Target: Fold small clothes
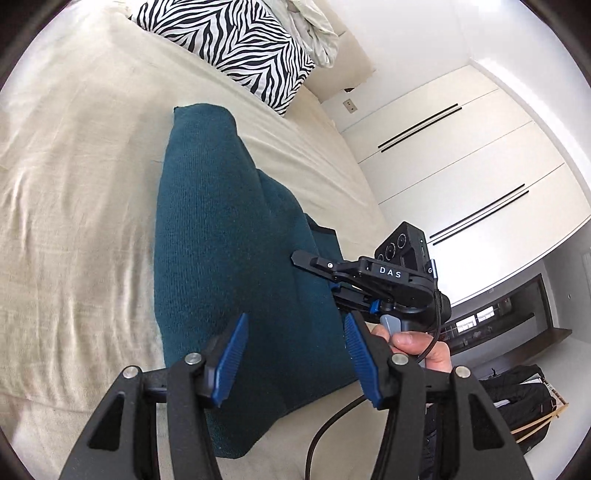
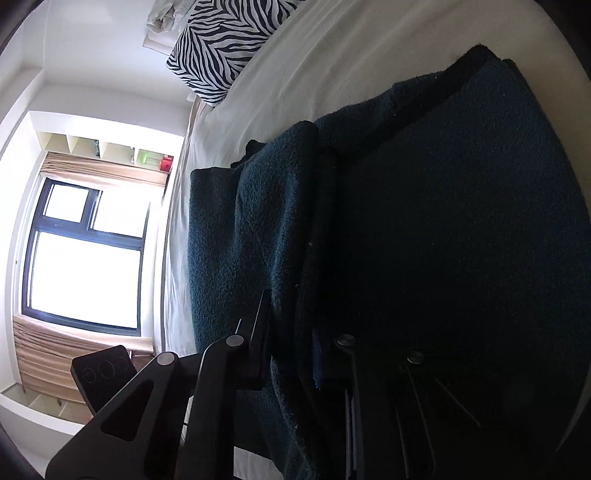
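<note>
A teal knitted garment (image 1: 229,243) lies lengthwise on the beige bed (image 1: 74,206). My left gripper (image 1: 295,354) is open and empty, its blue pads (image 1: 231,354) hovering just above the garment's near end. My right gripper (image 1: 332,282) comes in from the right and is shut on the garment's right edge. In the right wrist view the garment (image 2: 461,229) fills the frame, dark and close, and a fold of it is pinched between my right gripper's (image 2: 291,332) fingers (image 2: 258,332).
A zebra-print pillow (image 1: 236,44) and a pale crumpled cloth (image 1: 314,29) lie at the head of the bed. White wardrobe doors (image 1: 461,166) stand to the right. A window (image 2: 85,258) shows in the right wrist view. A black cable (image 1: 332,424) hangs near the bed's edge.
</note>
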Demonstrator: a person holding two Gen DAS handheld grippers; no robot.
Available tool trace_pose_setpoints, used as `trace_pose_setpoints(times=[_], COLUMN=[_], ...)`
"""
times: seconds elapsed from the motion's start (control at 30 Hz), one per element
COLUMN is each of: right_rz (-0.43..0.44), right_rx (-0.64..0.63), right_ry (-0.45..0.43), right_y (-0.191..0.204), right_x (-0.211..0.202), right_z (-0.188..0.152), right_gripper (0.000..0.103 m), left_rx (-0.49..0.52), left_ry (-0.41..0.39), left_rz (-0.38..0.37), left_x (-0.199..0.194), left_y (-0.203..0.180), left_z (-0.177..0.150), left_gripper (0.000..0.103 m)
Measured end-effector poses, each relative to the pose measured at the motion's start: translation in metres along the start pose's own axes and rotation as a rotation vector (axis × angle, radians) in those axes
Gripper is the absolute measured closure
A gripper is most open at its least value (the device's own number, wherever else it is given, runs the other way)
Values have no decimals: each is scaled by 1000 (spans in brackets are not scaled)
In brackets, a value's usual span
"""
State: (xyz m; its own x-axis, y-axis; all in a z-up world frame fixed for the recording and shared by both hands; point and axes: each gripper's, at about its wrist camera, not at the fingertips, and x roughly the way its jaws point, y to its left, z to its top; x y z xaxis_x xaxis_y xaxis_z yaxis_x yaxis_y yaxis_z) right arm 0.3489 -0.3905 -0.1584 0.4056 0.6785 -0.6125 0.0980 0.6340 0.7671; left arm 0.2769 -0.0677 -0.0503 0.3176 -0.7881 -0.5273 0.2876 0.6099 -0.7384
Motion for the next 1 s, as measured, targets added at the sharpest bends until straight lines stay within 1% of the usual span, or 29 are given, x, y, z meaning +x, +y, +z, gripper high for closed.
trace_pose_setpoints(times=[0.1,0.13,0.2,0.33,0.47,0.6,0.7,0.77,0.87,0.93,1.0], right_rz=[-7,-9,-18,-37,-45,-50,-43,-31,-35,-1,15], right_rx=[-28,-31,-28,9,39,30,42,54,71,97,81], right_ry=[-24,-30,-42,-58,-79,-65,-74,-84,-65,-72,-85], right_y=[2,1,-5,-28,-52,-59,-63,-75,-91,-103,-105], right_x=[-17,-24,-38,-62,-78,-80,-82,-89,-84,-82,-84], right_z=[2,4,7,13,18,16,19,16,10,7,3], right_gripper=[90,90,90,90,90,90,90,90,90,91,91], left_rx=[38,47,67,107,145,169,183,196,213,217,232], left_ry=[15,18,21,27,50,68,75,75,66,58,39], left_rz=[5,7,8,13,25,34,41,49,75,97,111], left_x=[12,21,26,39,55,68,76,80,90,96,99], left_y=[-11,-17,-24,-38,-50,-59,-62,-63,-63,-60,-59], left_z=[1,3,6,9,7,5,8,12,18,26,36], left_gripper=[46,46,46,45,45,45,45,45,45,45,45])
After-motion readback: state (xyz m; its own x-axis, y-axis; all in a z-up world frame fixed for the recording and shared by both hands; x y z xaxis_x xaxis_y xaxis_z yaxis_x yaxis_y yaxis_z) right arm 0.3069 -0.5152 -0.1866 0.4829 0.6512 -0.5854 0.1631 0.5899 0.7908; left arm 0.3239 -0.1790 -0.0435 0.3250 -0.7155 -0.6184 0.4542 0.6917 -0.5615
